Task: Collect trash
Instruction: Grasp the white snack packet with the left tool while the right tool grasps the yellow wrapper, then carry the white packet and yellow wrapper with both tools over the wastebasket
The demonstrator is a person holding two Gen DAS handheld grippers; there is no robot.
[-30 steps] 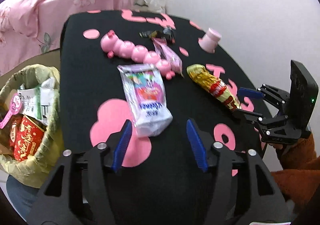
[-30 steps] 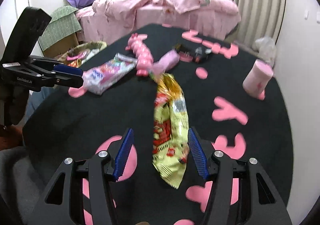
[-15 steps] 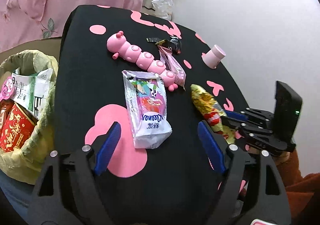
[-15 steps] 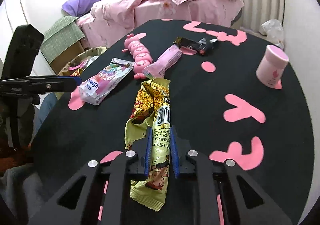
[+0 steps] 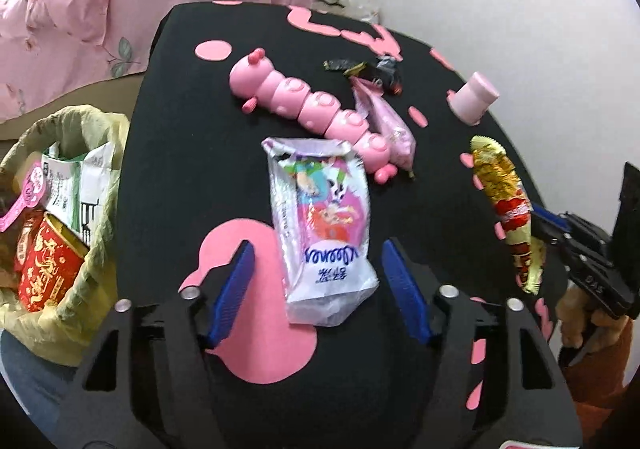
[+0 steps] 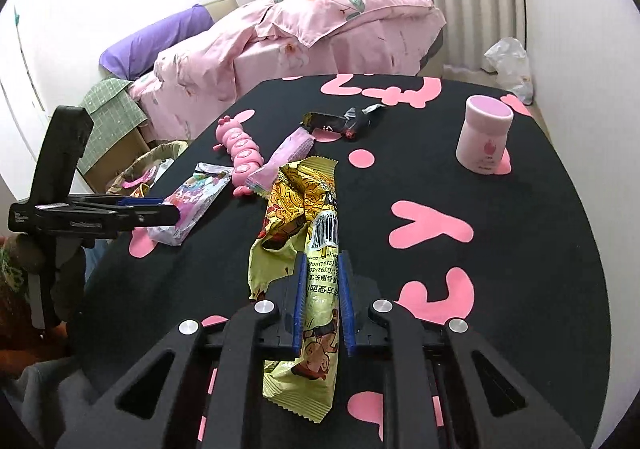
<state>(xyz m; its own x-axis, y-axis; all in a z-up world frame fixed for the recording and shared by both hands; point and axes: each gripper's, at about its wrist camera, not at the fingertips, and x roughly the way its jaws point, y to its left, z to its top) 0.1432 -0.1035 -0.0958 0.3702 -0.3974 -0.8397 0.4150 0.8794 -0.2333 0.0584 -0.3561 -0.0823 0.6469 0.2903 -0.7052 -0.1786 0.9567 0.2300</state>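
Observation:
My right gripper [image 6: 322,269] is shut on a yellow noodle wrapper [image 6: 308,217] and holds it just above the black table; it also shows at the right of the left wrist view [image 5: 506,205]. My left gripper [image 5: 320,269] is open, its blue fingers on either side of the near end of a white and pink snack bag [image 5: 322,225] lying flat on the table; the bag also shows in the right wrist view [image 6: 192,205]. A bin [image 5: 96,233] lined with a yellow-green bag and holding trash stands left of the table.
On the black table [image 5: 180,153] with pink shapes lie a pink caterpillar toy [image 5: 304,109], a pink sachet [image 5: 388,121], a dark crumpled wrapper [image 6: 340,121] and a pink jar [image 6: 484,137]. A bed with pink bedding [image 6: 312,33] stands behind.
My right gripper closed on the yellow wrapper and lifted it. My left gripper opened wider and moved forward over the near end of the white and pink bag.

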